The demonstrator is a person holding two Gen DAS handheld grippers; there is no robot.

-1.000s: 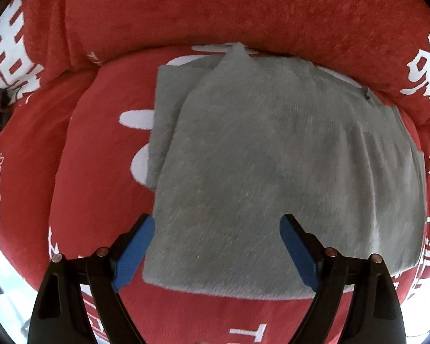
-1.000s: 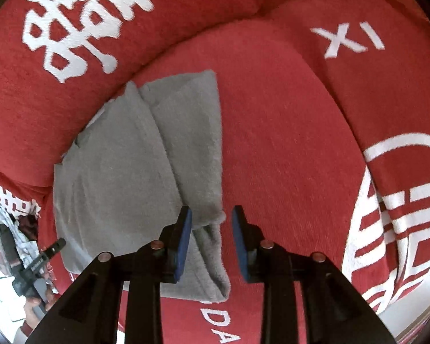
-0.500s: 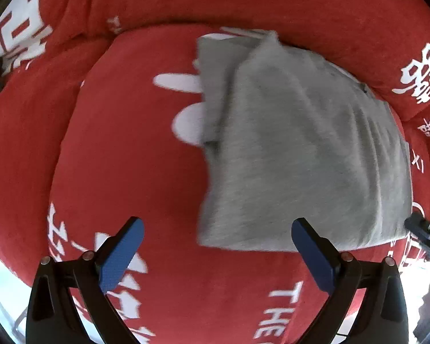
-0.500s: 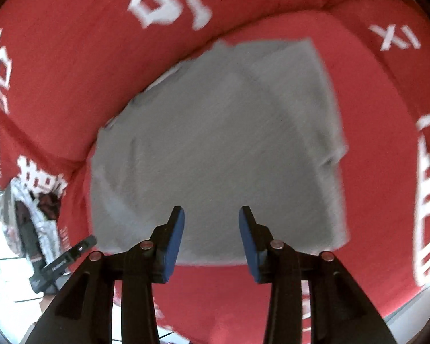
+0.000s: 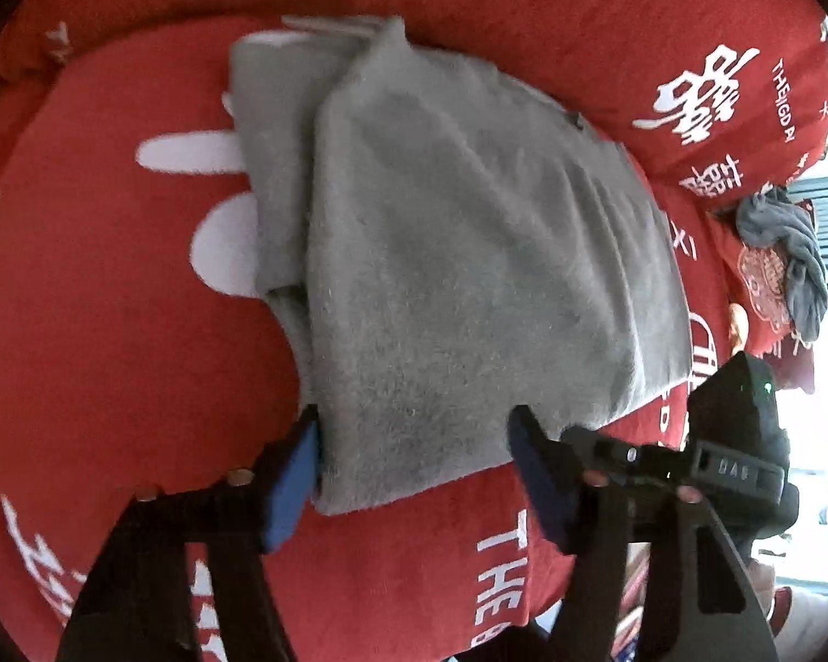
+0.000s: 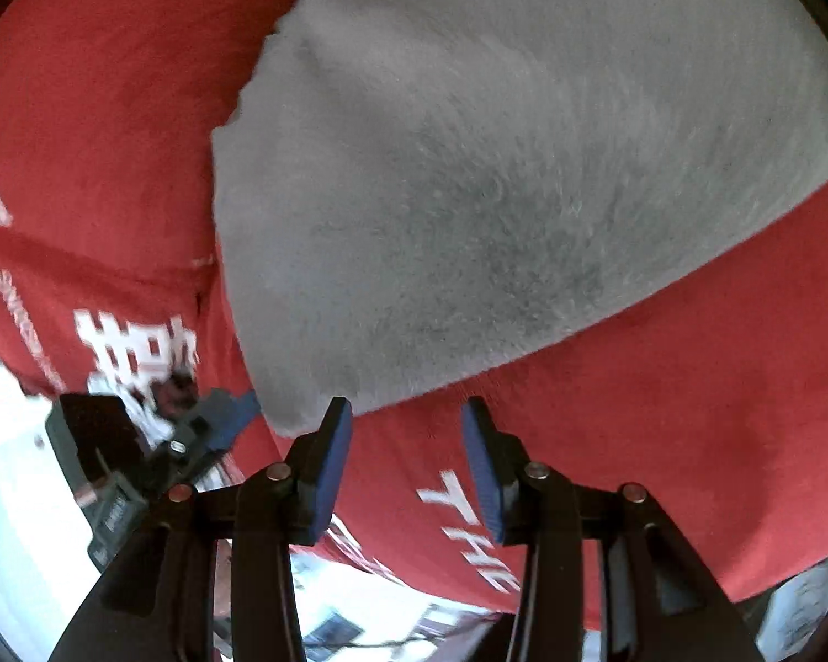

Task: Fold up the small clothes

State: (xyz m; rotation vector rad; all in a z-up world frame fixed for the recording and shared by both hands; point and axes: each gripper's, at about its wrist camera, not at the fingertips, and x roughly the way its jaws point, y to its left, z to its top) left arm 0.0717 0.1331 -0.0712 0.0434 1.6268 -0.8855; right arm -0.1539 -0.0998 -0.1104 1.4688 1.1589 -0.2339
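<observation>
Both gaping hand-held grippers, left (image 5: pixel 414 463) and right (image 6: pixel 407 444), have closed in on the grey garment (image 5: pixel 469 254) (left straddling its corner).

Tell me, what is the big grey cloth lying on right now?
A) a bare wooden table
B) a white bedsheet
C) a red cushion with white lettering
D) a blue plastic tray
C: the grey cloth lies folded on a red cushion printed with white lettering; the left gripper is open around the cloth's near edge, and the right gripper is open just short of it.
</observation>
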